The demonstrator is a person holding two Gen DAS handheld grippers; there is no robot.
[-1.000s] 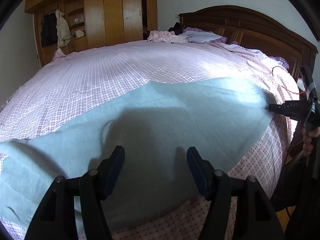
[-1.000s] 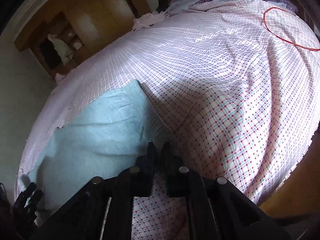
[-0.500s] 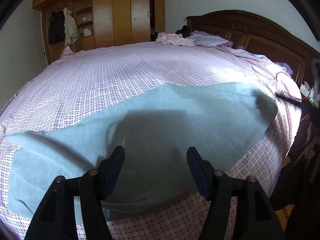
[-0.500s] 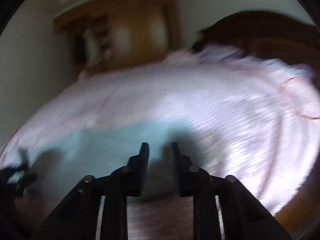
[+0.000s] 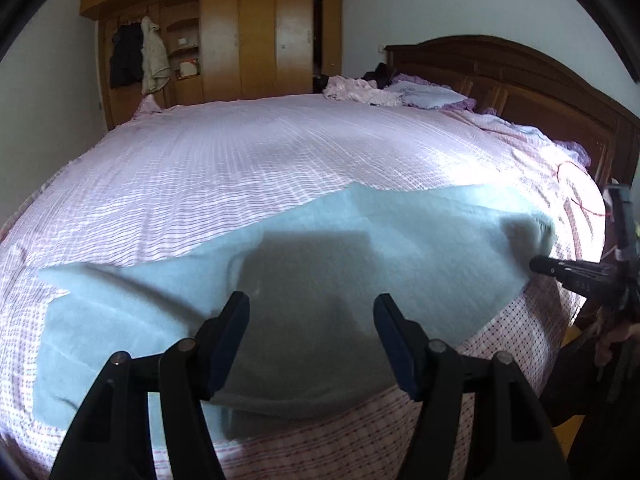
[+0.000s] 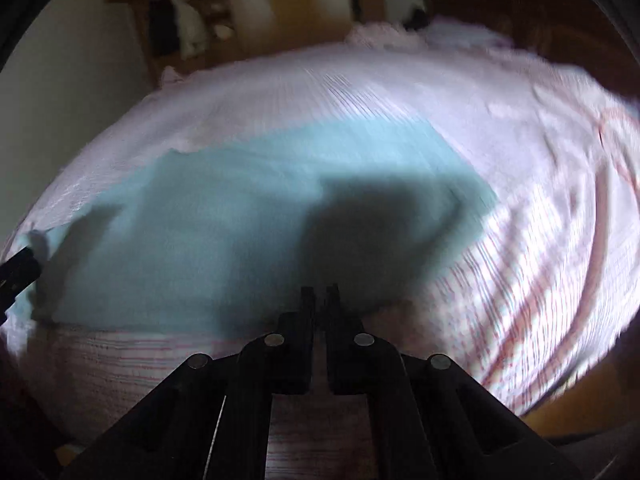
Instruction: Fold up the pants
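Observation:
The light blue pants (image 5: 360, 264) lie spread flat across the near part of the bed, waist end toward the right; they also show in the right wrist view (image 6: 240, 220). My left gripper (image 5: 312, 320) is open and empty, hovering above the pants' near edge. My right gripper (image 6: 320, 300) is shut with nothing between its fingers, held above the bed's near edge; in the left wrist view it (image 5: 538, 266) points at the pants' right end. The right wrist view is blurred by motion.
The bed has a pink checked sheet (image 5: 260, 160) and a dark wooden headboard (image 5: 520, 80) at the right. Pillows and crumpled pink cloth (image 5: 372, 92) lie at the far end. A wooden wardrobe (image 5: 240, 40) stands beyond. A red cord (image 5: 576, 196) lies near the right edge.
My right gripper let go of the pants' right end, pulled back and swung left, opened slightly, then shut again. My left gripper rose and drew back a little, staying open.

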